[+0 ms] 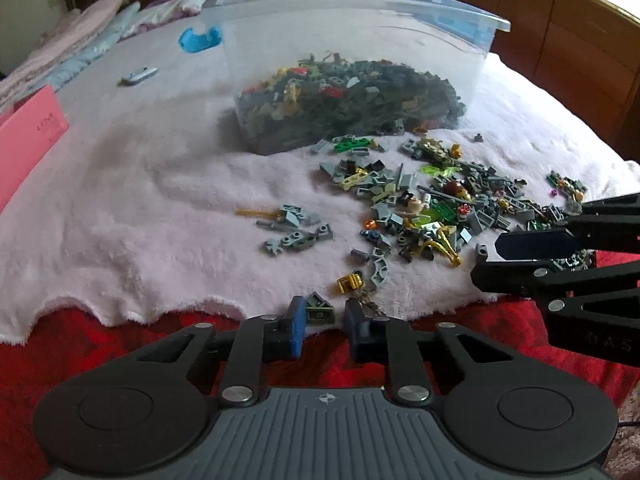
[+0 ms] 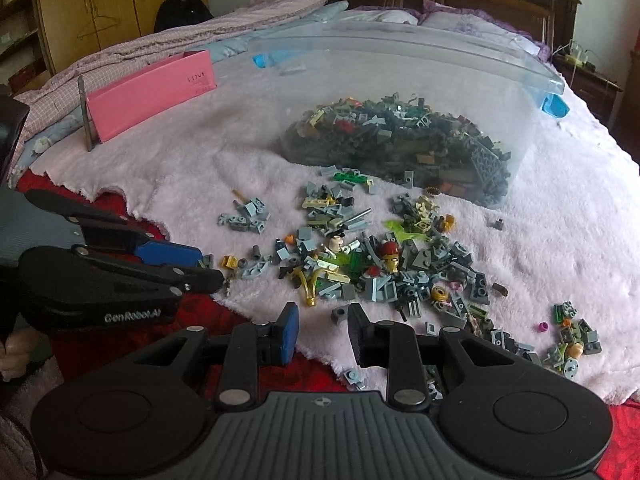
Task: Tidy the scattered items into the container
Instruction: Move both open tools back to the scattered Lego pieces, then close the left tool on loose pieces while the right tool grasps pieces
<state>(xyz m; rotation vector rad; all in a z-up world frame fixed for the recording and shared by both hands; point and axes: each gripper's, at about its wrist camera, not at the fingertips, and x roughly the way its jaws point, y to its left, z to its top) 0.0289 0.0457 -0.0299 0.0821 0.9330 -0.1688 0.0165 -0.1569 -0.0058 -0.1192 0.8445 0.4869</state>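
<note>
Bricks (image 1: 424, 208) lie scattered over a pale pink blanket (image 1: 140, 216), spread from the centre out toward 3 o'clock in the left wrist view, just in front of a clear bin (image 1: 352, 80); the bin stands at 12 o'clock, already heaped with dark bricks, its rim tinted blue; a small grey cluster (image 1: 294, 228) sits apart from the main spread, toward 9 o'clock of it; a pink box (image 2: 154, 88) stands on the blanket at 10 o'clock in the right wrist view, a thin grey rod (image 2: 86, 114) upright beside its near end; a blue clip (image 1: 199, 39) lies behind the bin's left corner; red bedding (image 1: 100, 348) shows below the blanket's ragged edge.

Left gripper (image 1: 325, 320) reaches down at 6 o'clock at that edge; its jaws stand narrow, with a dark green brick (image 1: 320, 308) between them, touching the left pad while a gap shows at the right pad, so whether it is pinched cannot be told; a gold piece (image 1: 349, 283) lies just beyond.

Right gripper (image 2: 323, 330) hovers low over the near side of the spread; its jaws are partly open; a small grey brick (image 2: 340, 314) lies near the right pad; nothing is gripped; in the left view it enters from 3 o'clock.
</note>
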